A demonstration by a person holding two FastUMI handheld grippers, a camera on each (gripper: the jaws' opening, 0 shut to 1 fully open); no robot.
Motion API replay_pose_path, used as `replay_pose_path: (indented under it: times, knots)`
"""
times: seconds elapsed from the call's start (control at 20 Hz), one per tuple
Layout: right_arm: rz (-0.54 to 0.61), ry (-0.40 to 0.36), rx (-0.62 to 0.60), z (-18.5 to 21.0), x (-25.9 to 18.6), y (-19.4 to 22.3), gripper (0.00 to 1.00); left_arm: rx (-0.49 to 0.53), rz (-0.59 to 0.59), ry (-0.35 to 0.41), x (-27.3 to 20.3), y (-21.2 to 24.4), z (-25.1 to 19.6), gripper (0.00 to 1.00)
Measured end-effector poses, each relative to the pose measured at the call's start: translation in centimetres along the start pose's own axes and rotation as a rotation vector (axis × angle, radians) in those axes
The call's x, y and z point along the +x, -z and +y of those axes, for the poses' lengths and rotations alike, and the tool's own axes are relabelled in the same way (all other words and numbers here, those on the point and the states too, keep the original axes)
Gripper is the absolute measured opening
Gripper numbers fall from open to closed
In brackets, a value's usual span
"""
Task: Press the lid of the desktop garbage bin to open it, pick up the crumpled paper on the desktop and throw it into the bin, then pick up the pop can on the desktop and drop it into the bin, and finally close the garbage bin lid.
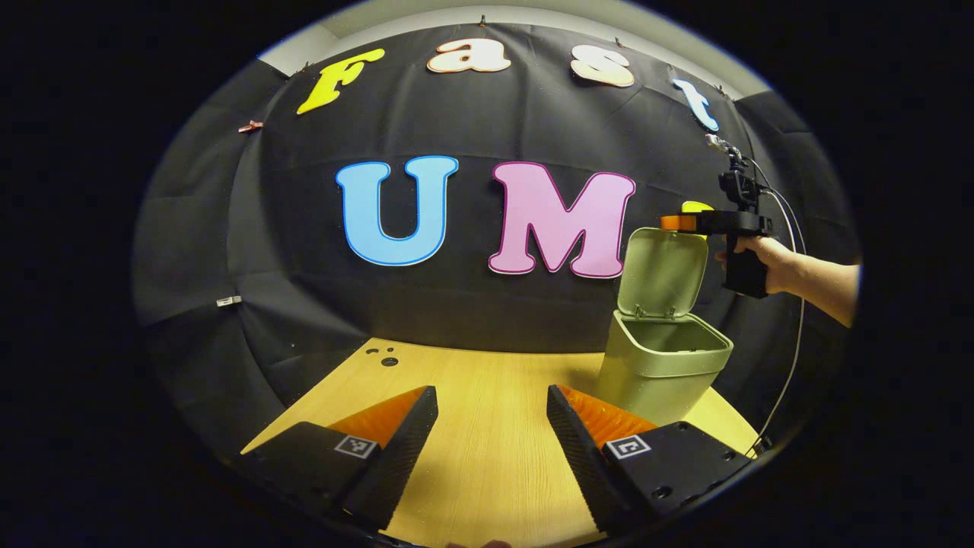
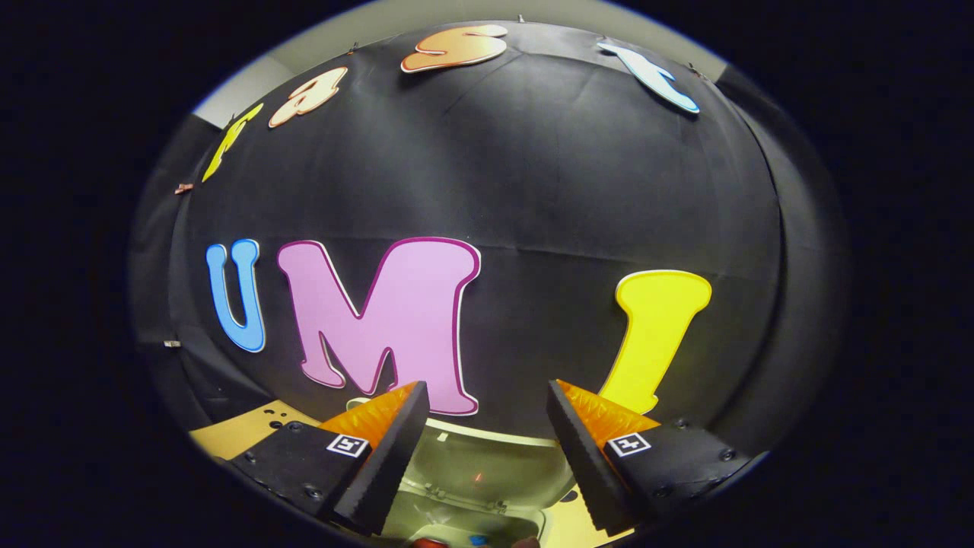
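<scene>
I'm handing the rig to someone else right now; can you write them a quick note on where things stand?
Left gripper: open, empty, low over the light wooden desktop.
Right gripper: open, empty, held above the pale green plastic garbage bin, near the top edge of its raised lid.
Something red and blue shows inside the bin in the right gripper view; too little to identify. No paper or can lies on the visible desktop.
Left to do: close the lid, probably with the right gripper, after checking both items are in.
</scene>
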State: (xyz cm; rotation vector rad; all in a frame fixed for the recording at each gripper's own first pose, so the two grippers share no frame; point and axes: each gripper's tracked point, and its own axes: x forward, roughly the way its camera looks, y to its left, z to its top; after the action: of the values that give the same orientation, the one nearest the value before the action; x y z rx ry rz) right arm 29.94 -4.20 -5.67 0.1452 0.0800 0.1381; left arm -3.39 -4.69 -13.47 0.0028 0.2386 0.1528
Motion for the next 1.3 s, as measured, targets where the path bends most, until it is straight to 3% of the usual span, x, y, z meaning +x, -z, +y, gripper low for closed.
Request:
replay_pose_path:
  times: [0.7, 1.15, 1.2, 1.3]
  knots:
    - [0.099, -0.053, 0.035, 3.1, -8.2, 4.2, 0.95, 0.004, 0.003, 0.075, 0.9, 0.3, 0.9, 0.94]
    - [0.221, -0.043, 0.037, 4.7, -12.1, 10.5, 0.96, 0.044, 0.005, 0.137, 0.7, 0.0, 1.2, 0.94]
    - [0.231, -0.040, 0.036, 4.8, -12.5, 11.2, 1.00, 0.054, 0.004, 0.145, 0.6, -0.1, 1.2, 0.94]
    - [0.252, -0.031, 0.032, 5.0, -13.1, 12.5, 0.96, 0.071, 0.000, 0.162, 0.5, -0.2, 1.1, 0.94]
